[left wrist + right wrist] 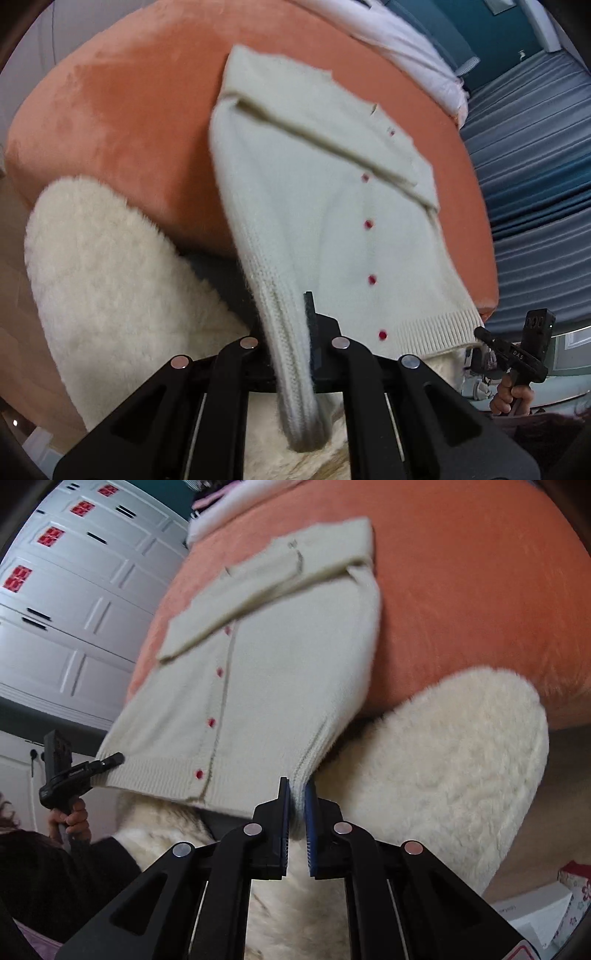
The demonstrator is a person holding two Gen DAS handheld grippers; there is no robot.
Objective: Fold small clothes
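Hem lift for the fold, both tools clamped on the cardigan.
Orange bed [110,122] carries the cream cardigan [314,206], sleeves crossed, hem overhanging the near edge above the fluffy rug [110,277]. Left tool [295,347] and right tool [295,812] each pinch a hem corner; judgement: raise both level, carry hem toward collar, keeping the button line straight.

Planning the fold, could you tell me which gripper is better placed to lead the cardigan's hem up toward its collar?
Left gripper, marginally: cardigan hem runs deep through its jaws; right gripper pinches only a corner.
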